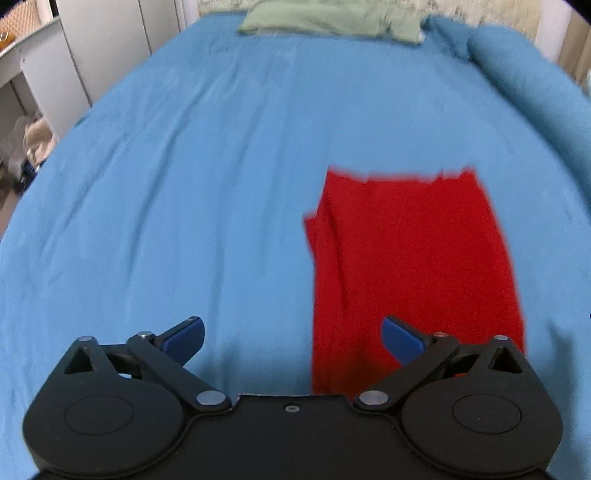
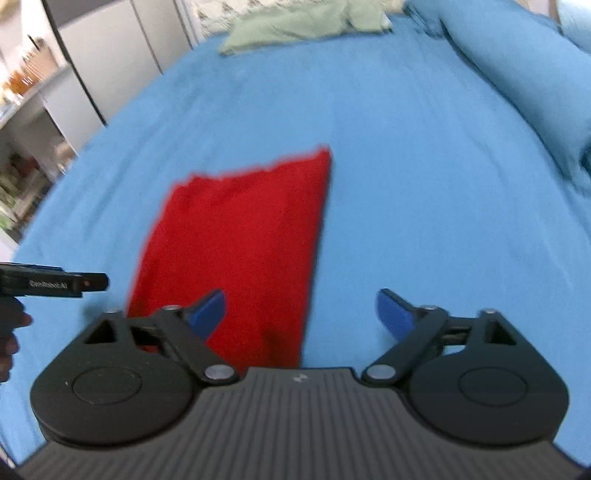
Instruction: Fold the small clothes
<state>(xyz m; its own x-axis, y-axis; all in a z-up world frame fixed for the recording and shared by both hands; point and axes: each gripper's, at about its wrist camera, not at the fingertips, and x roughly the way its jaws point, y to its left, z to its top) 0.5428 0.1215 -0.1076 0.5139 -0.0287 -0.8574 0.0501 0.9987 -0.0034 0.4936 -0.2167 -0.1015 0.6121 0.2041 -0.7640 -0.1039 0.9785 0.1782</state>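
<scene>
Both grippers' fingers [image 1: 183, 334] spread wide, empty; only right wrist view shows left gripper [image 2: 55, 284] beside red cloth [image 2: 240, 240].

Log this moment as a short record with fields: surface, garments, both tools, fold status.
surface: blue bed
red garment: lies flat on the bed as a long, narrow strip, layered edges at its far end
green garment: loose and rumpled at the far end of the bed
left tool: open, nothing between its pads, above the red garment's near left edge
right tool: open, nothing held, above the red garment's near right edge
fold status: red garment looks partly folded; green one not yet folded
</scene>
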